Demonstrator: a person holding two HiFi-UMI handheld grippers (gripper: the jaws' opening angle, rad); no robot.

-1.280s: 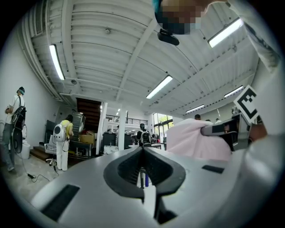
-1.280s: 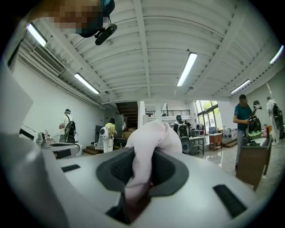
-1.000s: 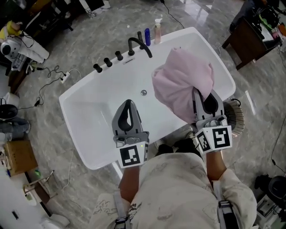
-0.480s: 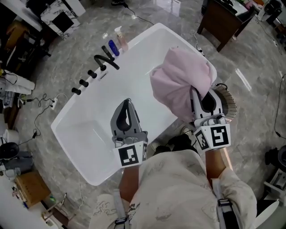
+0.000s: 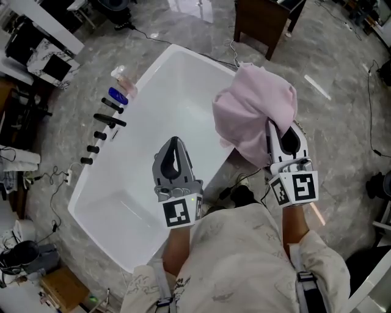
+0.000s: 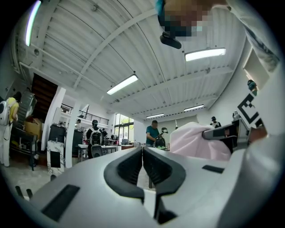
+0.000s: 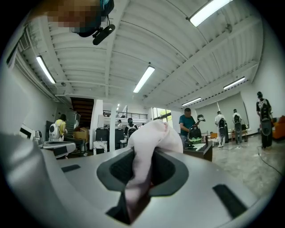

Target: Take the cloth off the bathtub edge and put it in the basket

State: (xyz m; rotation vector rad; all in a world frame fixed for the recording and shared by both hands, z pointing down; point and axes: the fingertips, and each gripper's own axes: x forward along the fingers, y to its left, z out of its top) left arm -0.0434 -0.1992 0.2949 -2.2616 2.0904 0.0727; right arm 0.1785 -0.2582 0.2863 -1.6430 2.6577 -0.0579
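Note:
The pink cloth (image 5: 253,116) hangs bunched in the air past the white bathtub's (image 5: 140,177) right rim, over the grey floor. My right gripper (image 5: 274,126) is shut on it, and its tips are buried in the folds. In the right gripper view the cloth (image 7: 153,133) bulges up out of the closed jaws of that gripper (image 7: 141,156). My left gripper (image 5: 175,142) is held over the tub, shut and empty; in the left gripper view its jaws (image 6: 142,153) meet along a thin line. I see no basket in any view.
Black tap fittings (image 5: 101,131) and small bottles (image 5: 119,85) stand on the tub's far rim. A dark wooden table (image 5: 263,18) is beyond the tub. Cables trail over the marble floor (image 5: 342,92). Several people (image 7: 187,127) stand in the hall.
Both grippers have swung to the right together, the cloth still in the right one. The tub has slid left in the head view, and the wicker basket beside it has gone out of sight.

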